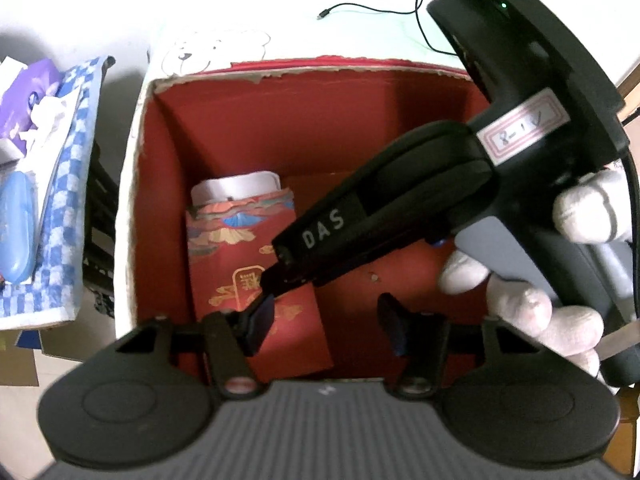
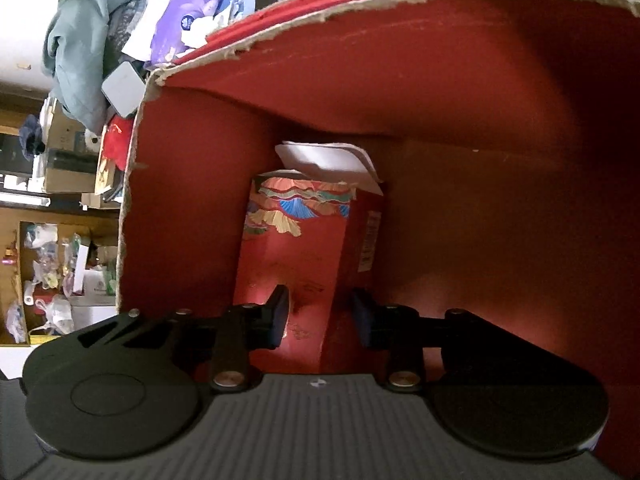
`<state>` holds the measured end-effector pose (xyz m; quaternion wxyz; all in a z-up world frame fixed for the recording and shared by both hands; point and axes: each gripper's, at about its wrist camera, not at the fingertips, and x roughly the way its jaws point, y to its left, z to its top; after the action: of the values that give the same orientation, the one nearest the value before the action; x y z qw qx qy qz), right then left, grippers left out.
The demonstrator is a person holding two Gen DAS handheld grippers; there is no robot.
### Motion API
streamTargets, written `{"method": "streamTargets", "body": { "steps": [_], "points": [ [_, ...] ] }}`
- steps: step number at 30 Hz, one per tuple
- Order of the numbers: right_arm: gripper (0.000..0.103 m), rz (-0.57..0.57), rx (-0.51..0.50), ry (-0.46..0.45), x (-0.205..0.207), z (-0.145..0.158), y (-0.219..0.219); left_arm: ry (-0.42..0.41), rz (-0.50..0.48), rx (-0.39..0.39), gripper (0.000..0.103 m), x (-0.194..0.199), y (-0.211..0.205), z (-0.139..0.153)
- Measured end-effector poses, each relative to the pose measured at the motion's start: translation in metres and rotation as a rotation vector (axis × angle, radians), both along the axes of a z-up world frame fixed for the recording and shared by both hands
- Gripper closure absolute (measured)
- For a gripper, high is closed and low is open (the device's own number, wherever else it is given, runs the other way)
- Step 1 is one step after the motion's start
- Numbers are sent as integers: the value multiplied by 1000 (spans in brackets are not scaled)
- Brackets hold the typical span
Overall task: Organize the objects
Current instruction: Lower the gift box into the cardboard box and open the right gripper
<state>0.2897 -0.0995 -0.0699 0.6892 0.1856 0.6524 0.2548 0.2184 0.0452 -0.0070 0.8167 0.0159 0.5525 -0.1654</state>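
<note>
carton (image 2: pixel 304 256) inside red box (image 1: pixel 360 120)

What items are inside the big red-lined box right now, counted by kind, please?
Inside the big box:
Red patterned cartons: 1, with a white flap open at its top
Grippers reaching in: 2, the right gripper with its jaws on either side of the carton, and the left gripper empty
Total: 3

Left tongs (image 1: pixel 326 322) point steeply down, jaws apart, nothing pinched. Right tongs (image 2: pixel 322 316) reach down at a slant, jaws part-open, not clamped. White-gloved hand (image 1: pixel 560 264) grips the right tongs' handle.
</note>
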Motion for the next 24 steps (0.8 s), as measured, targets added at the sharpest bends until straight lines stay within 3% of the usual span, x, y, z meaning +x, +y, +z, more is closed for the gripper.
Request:
{"method": "streamTargets", "body": {
  "steps": [4, 12, 18, 24],
  "points": [
    [64, -13, 34, -3, 1, 1, -3, -6, -3, -1, 40, 1, -3, 1],
    [65, -95, -41, -128, -12, 15, -18, -65, 3, 55, 27, -7, -17, 3],
    [72, -211, -102, -163, -18, 17, -29, -124, 14, 135, 30, -9, -28, 2],
    [72, -222, -153, -190, -21, 25, -29, -186, 32, 188, 34, -18, -25, 13]
  ]
}}
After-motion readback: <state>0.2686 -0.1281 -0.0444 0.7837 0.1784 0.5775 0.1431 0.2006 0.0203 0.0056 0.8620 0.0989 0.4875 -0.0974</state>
